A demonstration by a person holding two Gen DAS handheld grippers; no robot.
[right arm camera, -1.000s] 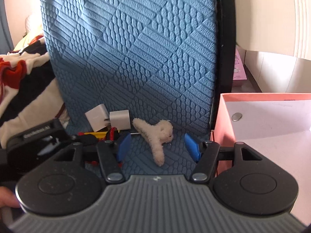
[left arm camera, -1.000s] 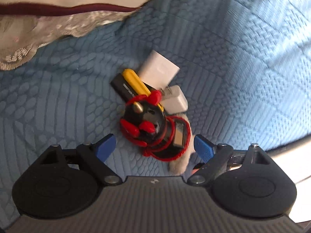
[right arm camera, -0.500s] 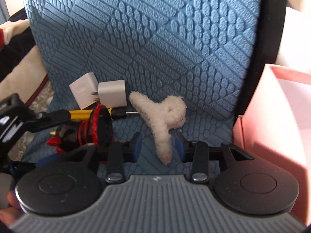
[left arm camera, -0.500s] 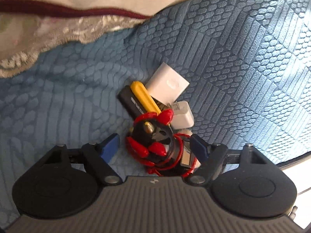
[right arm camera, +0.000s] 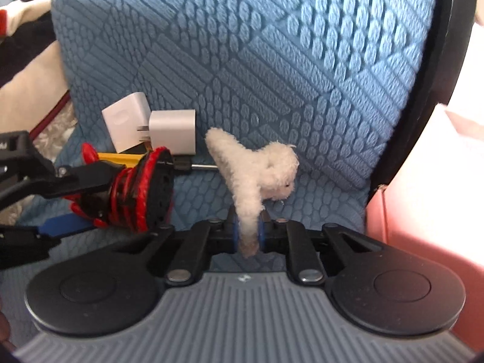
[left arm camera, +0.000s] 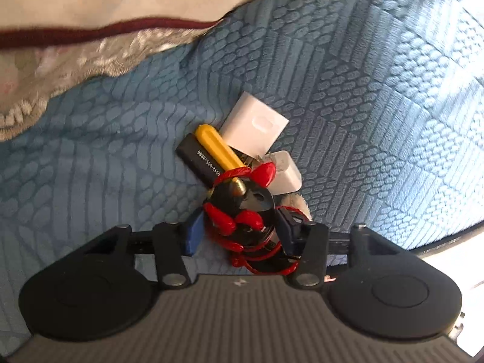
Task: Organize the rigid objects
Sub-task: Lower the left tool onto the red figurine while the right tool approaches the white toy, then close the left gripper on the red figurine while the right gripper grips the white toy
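**Both claws closed on their pieces**

Blue quilted fabric with a raised scale pattern covered the surface under everything, and a cream cloth with a dark red stripe and lace edge lay along its far side. On the fabric sat a small cluster: two white plug adapters touching each other, and a yellow-handled tool resting on a black stick printed with digits.

The left claw had its blue pads pressed on either side of a black round reel wound with red cord, at the near end of that cluster. From the right wrist view the reel appeared tilted on edge between those pads.

The right claw was pinched nearly shut on the lower leg of a white fluffy hair clip, which lay just beside the adapters. A pink box stood at the right edge of the fabric.
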